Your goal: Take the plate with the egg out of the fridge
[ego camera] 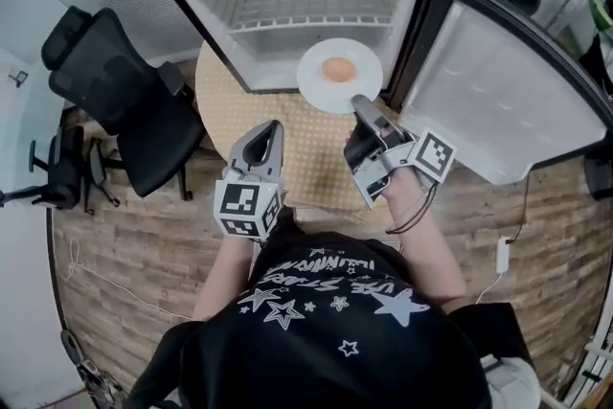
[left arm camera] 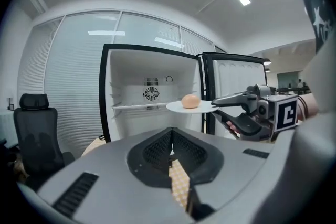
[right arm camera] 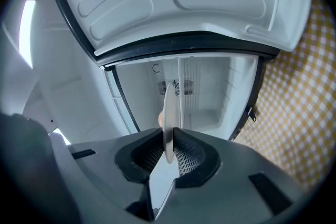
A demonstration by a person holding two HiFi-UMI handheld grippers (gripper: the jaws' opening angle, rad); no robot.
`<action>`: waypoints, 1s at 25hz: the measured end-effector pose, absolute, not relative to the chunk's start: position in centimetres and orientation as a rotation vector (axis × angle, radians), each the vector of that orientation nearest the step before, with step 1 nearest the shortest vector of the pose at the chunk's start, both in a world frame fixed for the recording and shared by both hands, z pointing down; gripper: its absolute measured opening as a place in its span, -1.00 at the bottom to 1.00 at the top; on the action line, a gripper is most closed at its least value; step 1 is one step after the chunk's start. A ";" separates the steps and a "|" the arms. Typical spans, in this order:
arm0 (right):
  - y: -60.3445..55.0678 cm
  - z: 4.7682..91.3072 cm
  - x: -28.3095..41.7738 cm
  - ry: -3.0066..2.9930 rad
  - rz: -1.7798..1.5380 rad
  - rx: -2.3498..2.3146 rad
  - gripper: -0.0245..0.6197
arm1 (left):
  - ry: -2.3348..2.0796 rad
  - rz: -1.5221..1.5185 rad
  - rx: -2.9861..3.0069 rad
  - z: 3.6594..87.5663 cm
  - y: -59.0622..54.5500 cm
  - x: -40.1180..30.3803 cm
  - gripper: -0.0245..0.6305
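My right claw (ego camera: 360,102) pinches the round white plate (ego camera: 321,87) at its 5 o'clock rim, brown egg (ego camera: 338,69) aboard; my left claw (ego camera: 272,129) is closed, empty.

- The white round plate (ego camera: 316,83) looks like glazed ceramic, smooth and glossy.
- The tan egg (ego camera: 338,69) has a smooth, matt shell.
- The black-cased fridge (ego camera: 218,10) is lined with shiny white moulded plastic, and its wire shelf (ego camera: 311,19) looks white-coated.
- The round table (ego camera: 306,158) has a matt yellow-and-white checked cloth over it.
- The plank floor (ego camera: 134,273) looks like wood, with a dull sheen.
- The black office chair (ego camera: 115,81) is matt fabric.
- The left claw (left arm camera: 170,136) and right claw (right arm camera: 169,136) are matt grey plastic with black ribbed pads.
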State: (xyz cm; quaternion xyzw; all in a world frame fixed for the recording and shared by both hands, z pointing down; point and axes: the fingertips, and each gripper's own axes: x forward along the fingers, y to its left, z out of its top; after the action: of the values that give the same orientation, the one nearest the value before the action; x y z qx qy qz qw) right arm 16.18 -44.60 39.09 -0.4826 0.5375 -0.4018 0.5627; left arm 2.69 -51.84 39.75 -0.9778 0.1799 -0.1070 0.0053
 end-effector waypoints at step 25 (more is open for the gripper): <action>-43.0 39.7 12.9 1.513 -1.189 -1.012 -0.73 | 1.089 -0.339 -3.017 39.2 -42.6 -3.3 -0.90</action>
State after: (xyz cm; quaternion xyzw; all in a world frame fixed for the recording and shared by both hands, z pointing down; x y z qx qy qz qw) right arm 12.94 -42.98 39.70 -0.4120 0.6159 -0.4841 0.4653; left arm -3.26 -42.58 39.18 -0.9345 0.3375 -0.1051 -0.0417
